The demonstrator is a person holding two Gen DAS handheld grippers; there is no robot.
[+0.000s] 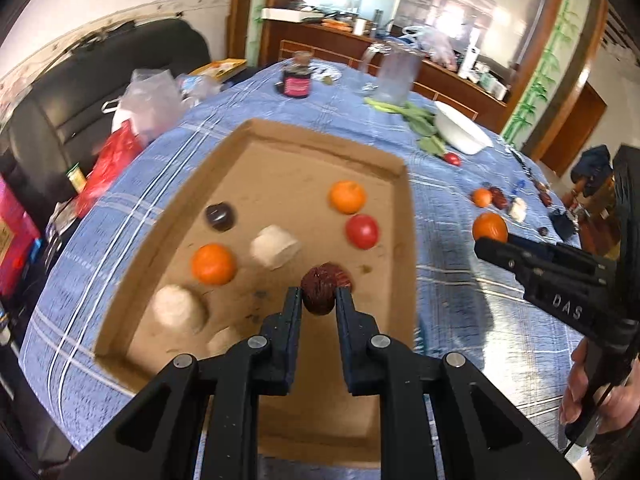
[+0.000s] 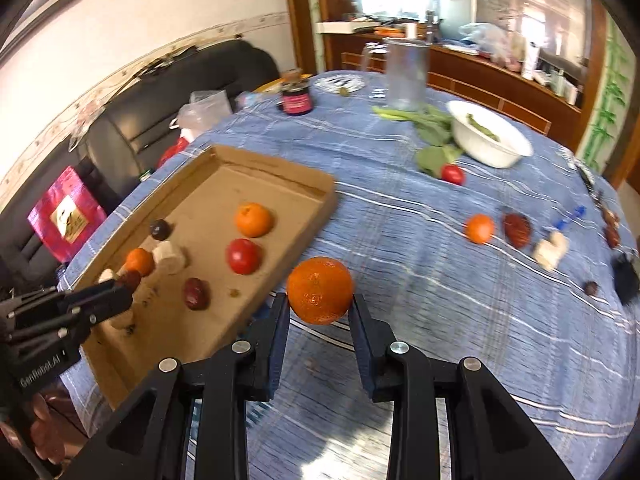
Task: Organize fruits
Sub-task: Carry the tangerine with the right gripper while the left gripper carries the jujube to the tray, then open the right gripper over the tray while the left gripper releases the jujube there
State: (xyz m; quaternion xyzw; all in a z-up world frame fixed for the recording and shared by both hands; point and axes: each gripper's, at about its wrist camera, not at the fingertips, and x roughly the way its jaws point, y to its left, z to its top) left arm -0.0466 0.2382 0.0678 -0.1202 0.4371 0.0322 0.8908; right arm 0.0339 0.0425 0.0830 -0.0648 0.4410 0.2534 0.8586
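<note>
Over the cardboard tray [image 1: 120, 240], already part filled, the left gripper [image 1: 319, 300] pinches a dark red fruit [image 1: 318, 294] while the right gripper [image 2: 320, 308] clamps an orange [image 2: 320, 290] beside its edge; several fruits [image 2: 480, 228] remain at right.

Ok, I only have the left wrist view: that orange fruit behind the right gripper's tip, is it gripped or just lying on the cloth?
Observer: Gripped. The right wrist view shows the round orange mandarin clamped between the right gripper's fingers.
Operator: Is it over the cardboard tray?
Observer: No. It appears beside the shallow brown cardboard tray's side wall, with the blue checked tablecloth behind it.
Operator: And is the white bowl empty?
Observer: No, the round white bowl has green leaf scraps inside.
</note>
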